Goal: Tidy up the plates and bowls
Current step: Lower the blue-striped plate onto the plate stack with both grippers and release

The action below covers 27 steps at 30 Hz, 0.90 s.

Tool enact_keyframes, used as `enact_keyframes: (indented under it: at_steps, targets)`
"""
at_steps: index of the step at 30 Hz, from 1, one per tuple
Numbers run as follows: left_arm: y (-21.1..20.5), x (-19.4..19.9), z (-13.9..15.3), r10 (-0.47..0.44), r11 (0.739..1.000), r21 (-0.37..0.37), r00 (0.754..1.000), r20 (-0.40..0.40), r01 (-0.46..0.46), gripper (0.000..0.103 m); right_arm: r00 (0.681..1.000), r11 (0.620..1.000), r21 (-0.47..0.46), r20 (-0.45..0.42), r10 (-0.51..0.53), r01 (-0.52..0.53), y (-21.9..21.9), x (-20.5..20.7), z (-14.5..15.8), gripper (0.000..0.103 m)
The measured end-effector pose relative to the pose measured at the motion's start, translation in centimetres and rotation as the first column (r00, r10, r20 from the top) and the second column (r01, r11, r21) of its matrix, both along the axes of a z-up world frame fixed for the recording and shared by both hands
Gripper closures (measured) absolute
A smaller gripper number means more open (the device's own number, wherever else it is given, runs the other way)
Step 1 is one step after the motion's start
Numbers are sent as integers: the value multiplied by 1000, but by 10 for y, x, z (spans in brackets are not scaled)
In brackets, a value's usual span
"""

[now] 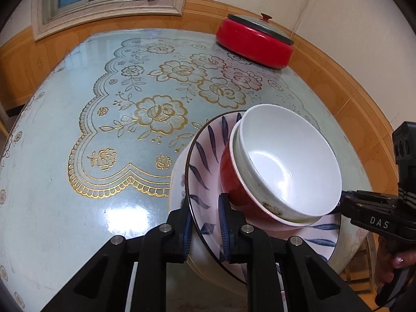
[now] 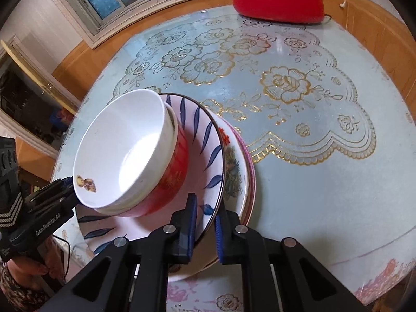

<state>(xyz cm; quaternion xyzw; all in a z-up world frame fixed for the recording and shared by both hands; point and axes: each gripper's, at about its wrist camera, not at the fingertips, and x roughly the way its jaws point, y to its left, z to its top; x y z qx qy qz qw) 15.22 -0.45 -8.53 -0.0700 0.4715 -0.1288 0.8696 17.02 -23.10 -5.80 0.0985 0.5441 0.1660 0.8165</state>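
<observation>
The left tool (image 1: 205,230) was clamped on the near-left rim of the blue-leaf plate (image 1: 205,171), which topped a stack of plates at the counter (image 1: 78,182) edge. On that plate sat a red bowl (image 1: 231,182) with a white bowl (image 1: 286,161) nested inside it, tilted. At the plate's opposite rim the right tool (image 2: 205,230) was likewise pinched shut on the blue-leaf plate, while a red lidded pan (image 2: 278,2) stood well beyond the plate at the counter's far side.
</observation>
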Motion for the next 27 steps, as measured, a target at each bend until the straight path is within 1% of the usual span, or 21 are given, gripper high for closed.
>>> enact_keyframes:
  at_steps: [4, 6, 8, 11, 14, 18, 22, 25, 26, 27]
  targets:
    - [-5, -2, -1, -17, 999, 29, 1000, 16, 17, 86, 1000, 999, 24, 5, -21, 21, -6, 4, -1, 93]
    - [-6, -2, -1, -13, 1000, 28, 1000, 16, 12, 86, 999, 999, 38, 4, -34, 33, -9, 4, -2, 93]
    - [-6, -3, -2, 4, 1000, 22, 1000, 13, -5, 86, 999, 998, 49, -1, -41, 41, -12, 5, -2, 94]
    - [-9, -3, -2, 30, 999, 28, 999, 10, -30, 86, 1000, 999, 47, 2, -22, 22, -14, 7, -1, 94]
    - [-15, -1, -2, 50, 998, 40, 999, 2, -50, 86, 1000, 999, 48, 4, -2, 2, -17, 15, -2, 94]
    - [-23, 3, -2, 83, 995, 55, 997, 2, -83, 86, 1000, 997, 72, 0, 4, -4, -24, 28, -3, 95]
    - [-25, 2, -3, 94, 995, 44, 996, 6, -95, 86, 1000, 998, 68, 25, 8, -10, -26, 32, -4, 94]
    - [-17, -2, -3, 92, 996, -2, 996, -12, -92, 85, 999, 997, 72, 44, -20, 17, -25, 27, -3, 93]
    - [-14, -4, -2, 85, 996, -11, 996, -16, -85, 81, 999, 998, 66, 49, -23, 20, -24, 24, -3, 93]
    - [-13, -6, -1, 78, 997, -13, 997, -15, -78, 81, 999, 998, 57, 49, -20, 17, -21, 21, -3, 91]
